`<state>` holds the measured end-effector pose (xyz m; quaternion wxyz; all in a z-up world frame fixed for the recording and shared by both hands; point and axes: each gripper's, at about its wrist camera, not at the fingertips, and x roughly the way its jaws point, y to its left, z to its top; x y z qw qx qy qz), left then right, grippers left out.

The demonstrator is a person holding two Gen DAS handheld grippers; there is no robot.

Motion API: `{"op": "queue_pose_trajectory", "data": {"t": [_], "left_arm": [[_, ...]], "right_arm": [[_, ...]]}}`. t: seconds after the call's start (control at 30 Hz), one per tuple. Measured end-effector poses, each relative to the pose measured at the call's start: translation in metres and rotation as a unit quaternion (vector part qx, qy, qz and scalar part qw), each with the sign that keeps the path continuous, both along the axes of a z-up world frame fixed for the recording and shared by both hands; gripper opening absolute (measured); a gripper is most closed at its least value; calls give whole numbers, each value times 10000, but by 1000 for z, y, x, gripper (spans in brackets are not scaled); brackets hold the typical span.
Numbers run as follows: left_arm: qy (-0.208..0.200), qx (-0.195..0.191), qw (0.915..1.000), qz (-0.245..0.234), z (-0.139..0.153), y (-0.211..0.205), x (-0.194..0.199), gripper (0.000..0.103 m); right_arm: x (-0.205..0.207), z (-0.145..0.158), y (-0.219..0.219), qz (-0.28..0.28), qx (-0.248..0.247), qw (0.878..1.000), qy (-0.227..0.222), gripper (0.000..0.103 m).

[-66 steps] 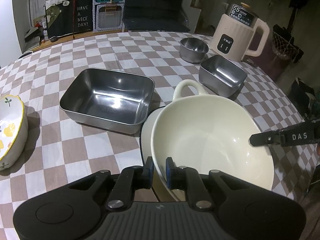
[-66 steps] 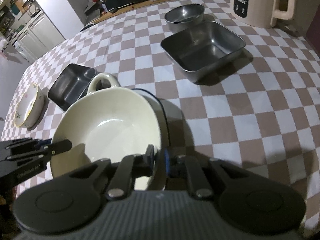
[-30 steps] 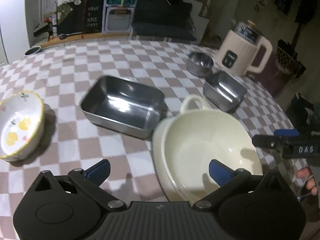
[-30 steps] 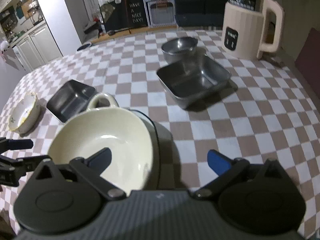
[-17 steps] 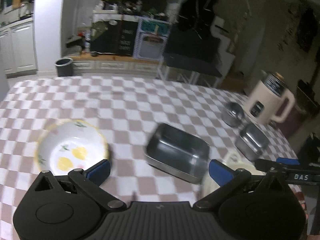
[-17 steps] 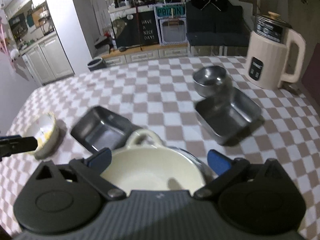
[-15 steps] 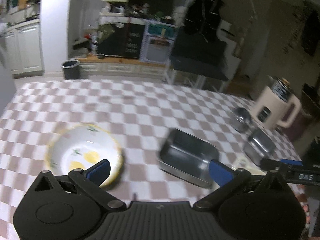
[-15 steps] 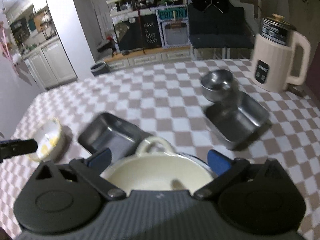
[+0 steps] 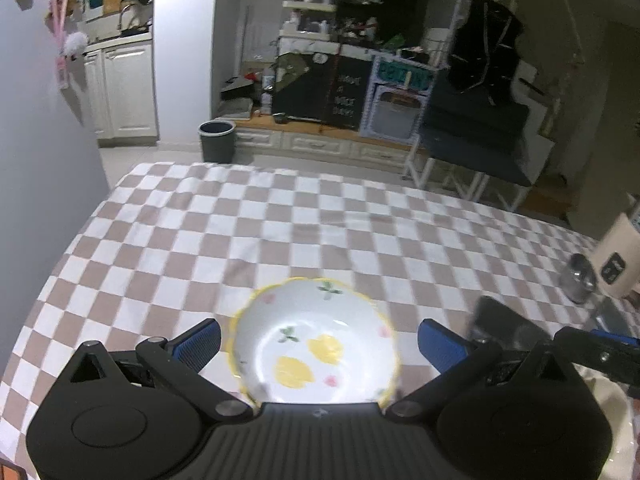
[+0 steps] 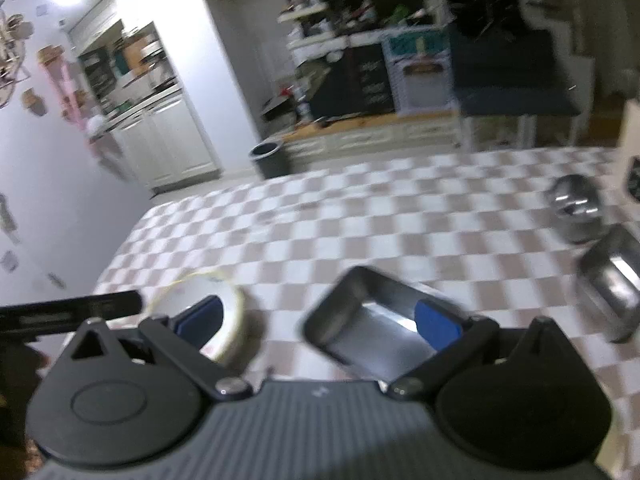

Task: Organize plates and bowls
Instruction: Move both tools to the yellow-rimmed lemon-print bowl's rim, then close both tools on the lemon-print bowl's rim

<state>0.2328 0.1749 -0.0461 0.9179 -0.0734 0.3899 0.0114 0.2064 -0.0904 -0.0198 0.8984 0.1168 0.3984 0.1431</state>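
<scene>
A white floral bowl [image 9: 316, 344] with a yellow rim sits on the checked table, straight ahead of my left gripper [image 9: 320, 340]. The left gripper is open, its blue pads [image 9: 200, 340] wide on either side of the bowl and apart from it. My right gripper [image 10: 318, 318] is also open and empty, hovering before a large steel tray [image 10: 372, 320]. The floral bowl [image 10: 236, 320] shows to that tray's left, with the left gripper's black finger [image 10: 72, 308] beside it. The cream pot's rim [image 9: 612, 400] peeks in at the lower right of the left wrist view.
A small square steel tray [image 10: 612, 284], a round steel bowl [image 10: 576, 208] and a cream kettle [image 9: 616, 260] stand at the right of the table [image 9: 280, 232]. The table's far edge faces a kitchen with a bin and chairs.
Both grippers let go of the cream pot's rim, opened wide, pulled back and swung left. The left gripper now faces the floral bowl; the right faces the large steel tray.
</scene>
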Motion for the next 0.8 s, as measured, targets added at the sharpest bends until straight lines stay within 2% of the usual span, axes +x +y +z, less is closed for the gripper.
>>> {"op": "queue_pose_trajectory", "data": {"t": [0.13, 0.2, 0.27, 0.43, 0.57, 0.73, 0.8], "left_arm": [[128, -97, 9994, 311, -13, 23, 11, 103], [205, -166, 9988, 411, -20, 33, 16, 101], [269, -179, 9983, 481, -25, 42, 20, 90], [369, -296, 9977, 481, -37, 56, 30, 70], [535, -291, 9978, 278, -50, 54, 40, 59], [822, -298, 9959, 216, -65, 55, 49, 47], [880, -371, 9952, 221, -68, 57, 50, 42]], "right_arm": [[17, -9, 23, 202, 180, 9994, 228, 97], [26, -19, 36, 275, 210, 9986, 395, 90], [39, -32, 44, 299, 347, 9968, 657, 75], [61, -57, 54, 121, 641, 9916, 1120, 59], [72, -69, 66, 139, 764, 9890, 1261, 57], [81, -81, 83, 322, 360, 9894, 1370, 56], [84, -86, 88, 348, 254, 9895, 1383, 48]]}}
